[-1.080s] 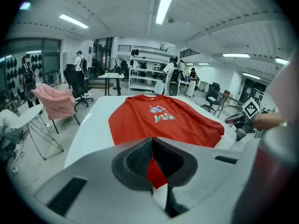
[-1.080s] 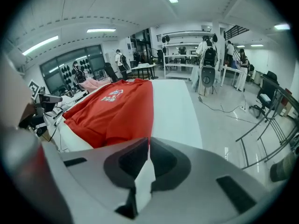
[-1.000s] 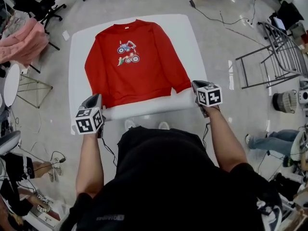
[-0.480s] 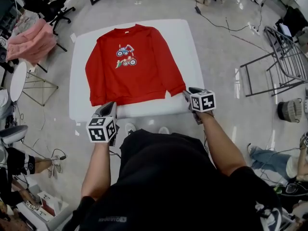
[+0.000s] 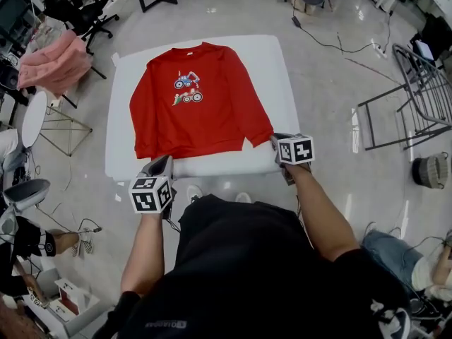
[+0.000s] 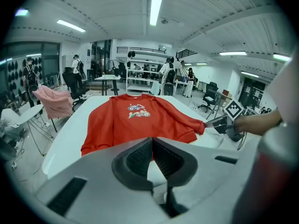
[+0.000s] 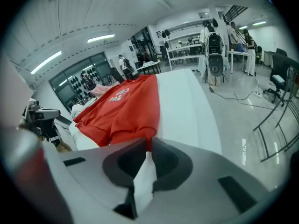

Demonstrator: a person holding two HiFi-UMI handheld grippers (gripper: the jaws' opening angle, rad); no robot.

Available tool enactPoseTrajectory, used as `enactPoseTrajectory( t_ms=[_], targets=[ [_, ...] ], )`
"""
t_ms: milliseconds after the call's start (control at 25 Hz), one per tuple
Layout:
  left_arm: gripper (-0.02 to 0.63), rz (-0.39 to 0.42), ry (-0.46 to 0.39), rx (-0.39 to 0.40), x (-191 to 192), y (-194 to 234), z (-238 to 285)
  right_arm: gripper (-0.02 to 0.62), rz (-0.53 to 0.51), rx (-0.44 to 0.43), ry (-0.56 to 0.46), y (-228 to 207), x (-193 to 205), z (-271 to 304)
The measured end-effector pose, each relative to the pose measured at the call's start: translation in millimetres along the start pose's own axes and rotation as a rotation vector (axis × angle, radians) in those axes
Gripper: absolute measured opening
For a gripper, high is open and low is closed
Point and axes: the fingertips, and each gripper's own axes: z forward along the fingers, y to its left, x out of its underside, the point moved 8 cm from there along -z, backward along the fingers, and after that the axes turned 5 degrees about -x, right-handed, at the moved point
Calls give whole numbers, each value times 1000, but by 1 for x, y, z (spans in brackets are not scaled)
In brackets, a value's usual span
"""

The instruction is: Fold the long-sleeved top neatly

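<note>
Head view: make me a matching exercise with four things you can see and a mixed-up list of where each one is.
Things:
1. red top
2. pink cloth
3. left gripper
4. metal rack

Places:
A. on the floor, right of the white table
B. spread flat on the table
C. draped beyond the table's left side
D. by the table's near edge, jaws shut

Pairs: 1-B, 2-C, 3-D, 4-A

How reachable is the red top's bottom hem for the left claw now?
Probably yes: the left claw sits just short of the bottom hem, nothing between them, though its shut jaws must open first.
</note>
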Motion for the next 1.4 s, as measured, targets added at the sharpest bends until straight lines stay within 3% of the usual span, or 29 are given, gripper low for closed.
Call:
enactPoseTrajectory(
  t_ms=[280, 560, 840, 1120, 1280, 1400],
  targets=[
    [6, -17, -21, -19, -6, 8, 5, 23, -24, 11, -169, -39, -44, -46],
    [6, -7, -50, -18, -18, 11, 3, 21, -134, 167, -237, -103, -143, -106],
    [6, -25, -43, -27, -18, 21, 2, 20, -296, 241, -140, -135, -250, -135],
    [6, -32, -38, -33, -22, 33, 7, 20, -393, 289, -48, -137, -318, -142],
    [6, -33, -46, -29, -26, 40, 9, 20, -432, 253, -5, -119, -329, -135],
    [6, -24, -45, -21, -28, 47, 7, 20, -418, 141, 9, -94, -323, -132]
  ],
)
